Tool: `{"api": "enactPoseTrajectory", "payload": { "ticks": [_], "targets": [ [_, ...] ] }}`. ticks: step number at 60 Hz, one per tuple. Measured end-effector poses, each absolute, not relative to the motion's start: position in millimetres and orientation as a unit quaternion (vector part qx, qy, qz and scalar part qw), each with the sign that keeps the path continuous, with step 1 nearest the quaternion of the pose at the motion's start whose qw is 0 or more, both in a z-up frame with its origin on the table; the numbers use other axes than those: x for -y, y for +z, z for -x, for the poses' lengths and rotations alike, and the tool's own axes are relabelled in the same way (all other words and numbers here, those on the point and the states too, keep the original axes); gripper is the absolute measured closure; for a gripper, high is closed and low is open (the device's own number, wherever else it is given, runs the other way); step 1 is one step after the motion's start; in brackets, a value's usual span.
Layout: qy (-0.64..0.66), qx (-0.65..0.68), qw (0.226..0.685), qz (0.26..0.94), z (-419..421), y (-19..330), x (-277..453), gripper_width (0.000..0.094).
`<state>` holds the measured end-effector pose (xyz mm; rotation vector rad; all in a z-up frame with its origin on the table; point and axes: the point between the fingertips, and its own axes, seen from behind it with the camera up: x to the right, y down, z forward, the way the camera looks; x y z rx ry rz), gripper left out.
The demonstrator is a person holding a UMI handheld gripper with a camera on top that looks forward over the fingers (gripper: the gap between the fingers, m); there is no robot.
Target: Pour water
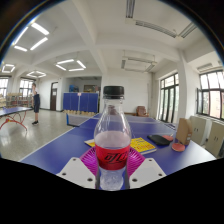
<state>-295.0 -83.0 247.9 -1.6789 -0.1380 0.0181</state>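
Note:
A clear plastic bottle (112, 135) with a black cap and a red label stands upright between my fingers, held above a blue table (60, 147). My gripper (112, 166) is shut on the bottle, with both pink pads (90, 162) pressing on its label band at either side. The bottle's lower part shows clear liquid. An orange cup (179, 146) sits on the table beyond and to the right of the fingers.
A yellow sheet (141, 146) and a dark flat object (160, 140) lie on the table behind the bottle. A brown object (184, 129) stands by the cup. A person (35, 100) stands far off beside table-tennis tables in a large hall.

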Motion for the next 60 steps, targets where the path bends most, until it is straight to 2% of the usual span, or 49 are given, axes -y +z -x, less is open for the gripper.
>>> {"api": "enactPoseTrajectory", "payload": {
  "ticks": [4, 5, 14, 17, 18, 19, 25, 33, 34, 37, 38, 39, 41, 45, 56, 60],
  "targets": [
    [0.017, 0.057, 0.648, 0.760, 292.2, 204.2, 76.1, 0.0610],
    [0.017, 0.056, 0.643, 0.764, 310.8, 181.1, 72.7, 0.0609],
    [0.038, 0.053, 0.615, 0.786, 287.3, 129.9, 74.4, 0.0606],
    [0.044, 0.048, 0.604, 0.794, 308.5, 110.3, 75.8, 0.0607],
    [0.044, 0.049, 0.601, 0.797, 300.9, 95.8, 79.7, 0.0600],
    [0.044, 0.049, 0.626, 0.777, 297.9, 105.2, 79.1, 0.0606],
    [0.034, 0.047, 0.635, 0.771, 298.3, 107.9, 76.8, 0.0592],
    [0.041, 0.029, 0.621, 0.782, 290.5, 104.2, 75.8, 0.0414],
    [0.040, 0.029, 0.610, 0.791, 288.5, 99.2, 78.0, 0.0374],
    [0.031, 0.029, 0.583, 0.812, 282.1, 90.9, 87.2, 0.0119],
    [0.026, 0.026, 0.578, 0.815, 281.8, 90.4, 81.9, 0.0062],
    [0.023, 0.025, 0.577, 0.816, 283.2, 90.3, 82.1, 0.0102],
    [0.016, 0.022, 0.576, 0.817, 277.9, 98.0, 96.3, 0.0119],
    [0.003, 0.028, 0.574, 0.818, 273.8, 115.7, 120.6, 0.0071],
    [-0.025, 0.026, 0.559, 0.829, 274.5, 170.4, 220.2, 0.0082],
    [-0.038, 0.019, 0.551, 0.833, 275.3, 175.6, 267.8, 0.0087]
  ]
}}
